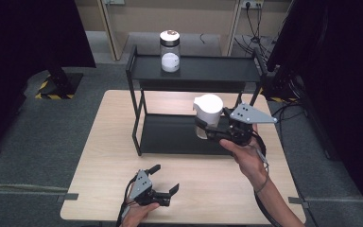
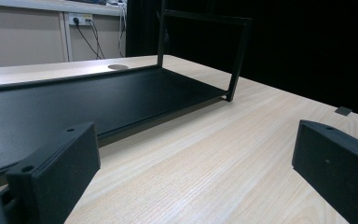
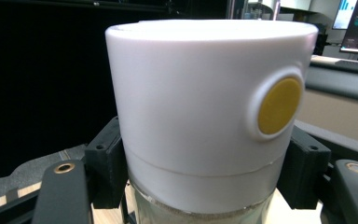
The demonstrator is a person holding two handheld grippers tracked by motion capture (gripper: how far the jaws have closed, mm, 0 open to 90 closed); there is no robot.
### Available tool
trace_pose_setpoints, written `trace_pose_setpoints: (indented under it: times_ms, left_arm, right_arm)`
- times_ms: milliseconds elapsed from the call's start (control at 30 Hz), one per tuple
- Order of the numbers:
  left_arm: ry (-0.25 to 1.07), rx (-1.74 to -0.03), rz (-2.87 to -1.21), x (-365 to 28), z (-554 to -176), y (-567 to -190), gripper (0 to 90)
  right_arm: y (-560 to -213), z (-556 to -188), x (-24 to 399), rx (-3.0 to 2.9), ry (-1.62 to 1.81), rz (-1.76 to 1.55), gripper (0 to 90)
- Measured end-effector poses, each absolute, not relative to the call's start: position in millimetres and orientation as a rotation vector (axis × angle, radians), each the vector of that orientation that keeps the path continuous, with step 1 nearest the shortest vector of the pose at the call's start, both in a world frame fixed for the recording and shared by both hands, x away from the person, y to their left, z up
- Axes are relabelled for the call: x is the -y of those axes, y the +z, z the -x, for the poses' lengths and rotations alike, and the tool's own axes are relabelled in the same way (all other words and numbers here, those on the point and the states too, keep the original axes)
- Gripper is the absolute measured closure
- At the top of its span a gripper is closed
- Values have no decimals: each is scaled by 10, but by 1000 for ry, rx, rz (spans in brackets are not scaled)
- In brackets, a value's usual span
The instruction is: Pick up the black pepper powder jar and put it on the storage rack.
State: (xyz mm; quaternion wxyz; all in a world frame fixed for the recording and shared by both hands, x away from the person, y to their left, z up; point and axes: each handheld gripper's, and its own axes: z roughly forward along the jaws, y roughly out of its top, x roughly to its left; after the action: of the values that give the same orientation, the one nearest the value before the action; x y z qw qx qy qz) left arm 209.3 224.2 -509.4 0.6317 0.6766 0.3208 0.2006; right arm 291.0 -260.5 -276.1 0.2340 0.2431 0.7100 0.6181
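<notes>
One white jar [image 1: 207, 116] is clamped in the right claw [image 1: 208, 128] above the rack's [image 1: 137, 127] low shelf, so lift it slowly toward twelve o'clock, while the left claw [image 1: 163, 179] rests apart.

I read the table [image 1: 108, 165] as light wood-grain laminate, smooth and matt, with fine streaks. The rack [image 1: 194, 71] looks like black powder-coated metal, matt, its shelves faintly textured. The jar held at 3 o'clock [image 1: 207, 116] carries a smooth, semi-gloss white plastic lid with a matt yellow disc [image 3: 279, 105]; below it, clear glass. The jar at 12 o'clock [image 1: 169, 52] is glossy clear glass. The right gripper [image 1: 217, 130] and the left gripper [image 1: 163, 182] have matt black plastic jaws.
</notes>
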Motion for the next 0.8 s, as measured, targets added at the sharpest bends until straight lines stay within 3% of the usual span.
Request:
trace_pose_setpoints:
  times_ms: [800]
  left_arm:
    - [454, -734, -1553, -2244, -2102, -5090, 2]
  right_arm:
    - [-1894, -3418, 2281, -1910, 1660, -719, 307]
